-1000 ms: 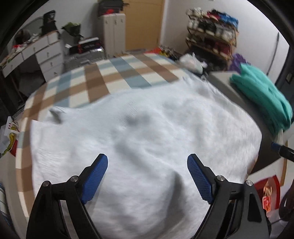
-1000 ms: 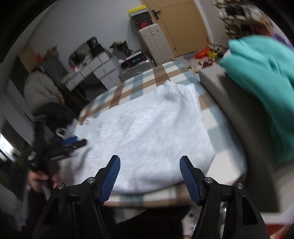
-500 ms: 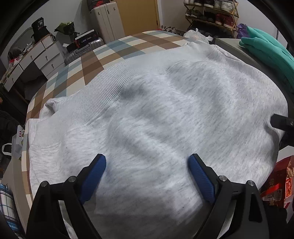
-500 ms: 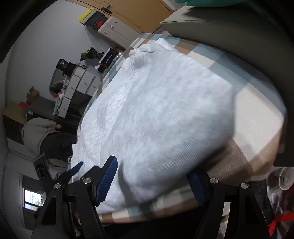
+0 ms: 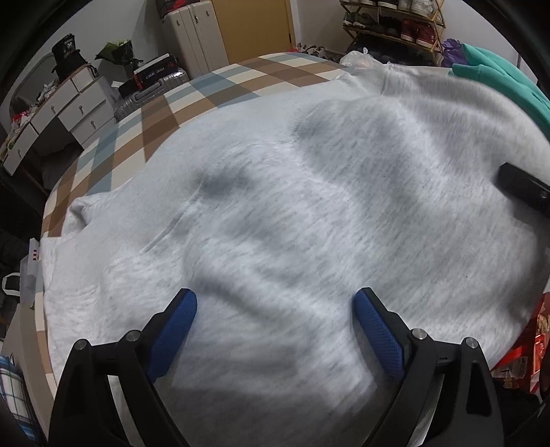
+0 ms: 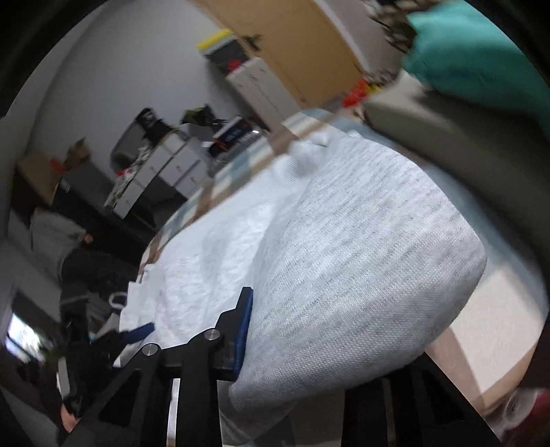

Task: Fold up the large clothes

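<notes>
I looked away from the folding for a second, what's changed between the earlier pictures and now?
The right gripper dropped to the near edge of the grey sweatshirt and its jaws are closing over that edge. The left gripper came lower over the cloth, jaws wide, gripping nothing. The sweatshirt still lies spread on the checked bedcover, the teal garment beside it.

Heather-grey knit sweatshirt (image 5: 309, 223): soft, matt cloth, finely ribbed, slightly fuzzy. Checked bed cover (image 5: 213, 93): flat woven cloth, matt. Gripper pads (image 5: 378, 330): blue, dimpled rubbery plastic on matt black plastic arms with bright metal screw heads. Teal garment (image 5: 498, 72): fleecy, matt cloth. Suitcase (image 5: 151, 93): ribbed, silvery, slightly glossy shell. Door (image 5: 254, 31): smooth wood. Shoe rack (image 5: 405, 24): pale wood slats.
</notes>
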The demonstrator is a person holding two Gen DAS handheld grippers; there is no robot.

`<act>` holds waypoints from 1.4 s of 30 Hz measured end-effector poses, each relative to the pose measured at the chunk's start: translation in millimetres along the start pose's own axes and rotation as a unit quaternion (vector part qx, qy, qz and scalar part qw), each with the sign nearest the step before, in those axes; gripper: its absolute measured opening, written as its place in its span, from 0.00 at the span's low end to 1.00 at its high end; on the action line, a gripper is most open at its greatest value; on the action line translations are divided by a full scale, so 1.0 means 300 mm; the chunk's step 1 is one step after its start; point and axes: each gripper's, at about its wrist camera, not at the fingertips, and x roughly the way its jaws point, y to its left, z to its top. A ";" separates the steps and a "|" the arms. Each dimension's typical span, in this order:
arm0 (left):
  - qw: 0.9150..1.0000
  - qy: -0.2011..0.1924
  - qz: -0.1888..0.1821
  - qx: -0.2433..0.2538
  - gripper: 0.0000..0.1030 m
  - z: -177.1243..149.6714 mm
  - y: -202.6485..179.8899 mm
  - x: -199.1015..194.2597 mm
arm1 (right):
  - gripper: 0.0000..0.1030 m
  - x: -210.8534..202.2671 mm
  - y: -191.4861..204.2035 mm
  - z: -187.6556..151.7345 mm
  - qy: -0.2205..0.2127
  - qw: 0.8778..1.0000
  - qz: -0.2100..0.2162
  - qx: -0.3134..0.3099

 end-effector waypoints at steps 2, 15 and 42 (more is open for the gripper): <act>1.000 0.003 -0.008 0.003 0.88 0.032 -0.025 0.014 | 0.26 -0.026 0.031 0.026 -0.017 0.999 0.001 -0.040; 0.969 -0.088 -0.193 -0.124 0.86 0.238 0.005 -0.019 | 0.18 -0.198 0.195 0.228 -0.120 0.952 -0.097 -0.264; 0.870 0.083 -0.421 -0.243 0.87 -0.183 0.617 -0.135 | 0.82 0.181 0.883 -0.433 0.061 0.839 0.056 -0.537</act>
